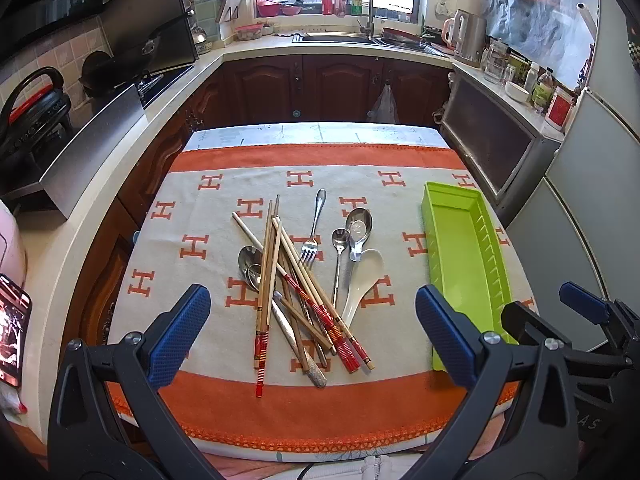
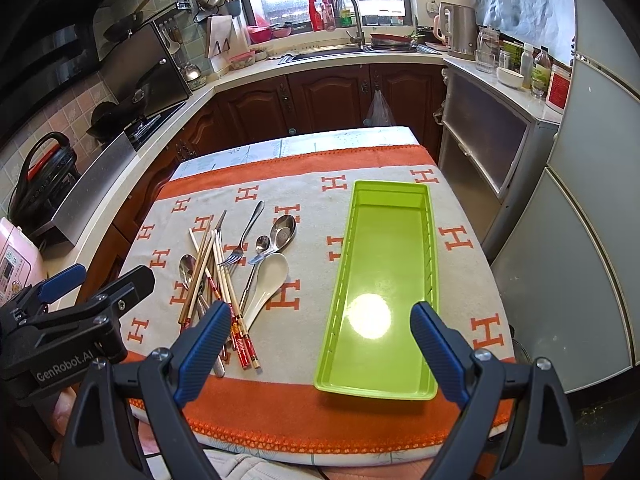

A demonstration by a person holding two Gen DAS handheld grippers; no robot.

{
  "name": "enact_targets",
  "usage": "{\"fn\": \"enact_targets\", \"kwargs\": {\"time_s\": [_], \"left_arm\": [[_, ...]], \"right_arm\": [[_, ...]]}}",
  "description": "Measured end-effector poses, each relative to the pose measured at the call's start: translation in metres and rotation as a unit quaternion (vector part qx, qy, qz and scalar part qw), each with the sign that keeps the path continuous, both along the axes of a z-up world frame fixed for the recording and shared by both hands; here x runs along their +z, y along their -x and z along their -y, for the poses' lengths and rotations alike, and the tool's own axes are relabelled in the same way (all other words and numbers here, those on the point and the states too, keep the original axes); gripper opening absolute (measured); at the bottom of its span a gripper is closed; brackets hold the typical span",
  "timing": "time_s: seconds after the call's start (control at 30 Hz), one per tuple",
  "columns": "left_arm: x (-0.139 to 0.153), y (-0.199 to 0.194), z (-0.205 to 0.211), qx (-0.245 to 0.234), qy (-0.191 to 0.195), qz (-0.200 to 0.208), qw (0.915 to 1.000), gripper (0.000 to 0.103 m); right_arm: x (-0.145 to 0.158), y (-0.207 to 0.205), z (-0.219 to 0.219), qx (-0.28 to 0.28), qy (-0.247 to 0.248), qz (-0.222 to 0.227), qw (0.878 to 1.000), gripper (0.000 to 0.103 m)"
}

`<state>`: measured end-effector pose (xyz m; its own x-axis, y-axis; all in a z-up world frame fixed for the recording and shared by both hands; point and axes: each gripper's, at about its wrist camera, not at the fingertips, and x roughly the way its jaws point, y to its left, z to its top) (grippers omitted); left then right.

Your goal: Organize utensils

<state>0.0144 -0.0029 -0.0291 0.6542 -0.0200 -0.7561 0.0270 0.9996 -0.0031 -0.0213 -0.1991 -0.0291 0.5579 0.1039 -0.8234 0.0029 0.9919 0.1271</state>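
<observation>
A heap of wooden chopsticks point(image 1: 276, 280) point(image 2: 218, 276) lies mid-cloth, some with red-banded ends. Beside it rest a steel fork point(image 1: 314, 228) point(image 2: 244, 240), two steel spoons point(image 1: 360, 226) point(image 2: 282, 232), a small spoon point(image 1: 340, 240) and a white ceramic spoon point(image 1: 362, 280) point(image 2: 266, 284). More steel spoons point(image 1: 250, 264) lie partly under the chopsticks. An empty lime-green tray point(image 1: 460, 256) point(image 2: 380, 280) sits to the right. My left gripper point(image 1: 312, 324) hovers open above the heap's near end. My right gripper point(image 2: 320, 344) hangs open over the tray's near end. Nothing is held.
An orange and cream H-patterned cloth point(image 1: 208, 200) point(image 2: 460, 208) covers the small table. Dark wood cabinets point(image 1: 340, 84), a sink with a faucet point(image 1: 366, 4), a stove point(image 1: 120, 60) and a kettle point(image 1: 468, 36) ring the room. A fridge point(image 2: 592, 200) stands at the right.
</observation>
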Motion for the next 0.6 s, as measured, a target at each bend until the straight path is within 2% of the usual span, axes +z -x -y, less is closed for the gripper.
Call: {"fn": "enact_targets", "kwargs": {"time_s": [0.17, 0.47, 0.6], "left_arm": [[0.003, 0.003, -0.001, 0.002, -0.001, 0.005, 1.0, 0.102], [0.007, 0.001, -0.015, 0.005, 0.02, 0.006, 0.9998, 0.102], [0.01, -0.008, -0.019, -0.008, -0.004, 0.001, 1.0, 0.102]], "right_arm": [[0.001, 0.002, -0.005, 0.004, 0.007, 0.001, 1.0, 0.091], [0.003, 0.0, -0.005, 0.004, 0.021, 0.006, 1.0, 0.091], [0.006, -0.006, -0.006, 0.013, 0.032, 0.014, 0.999, 0.091]]}}
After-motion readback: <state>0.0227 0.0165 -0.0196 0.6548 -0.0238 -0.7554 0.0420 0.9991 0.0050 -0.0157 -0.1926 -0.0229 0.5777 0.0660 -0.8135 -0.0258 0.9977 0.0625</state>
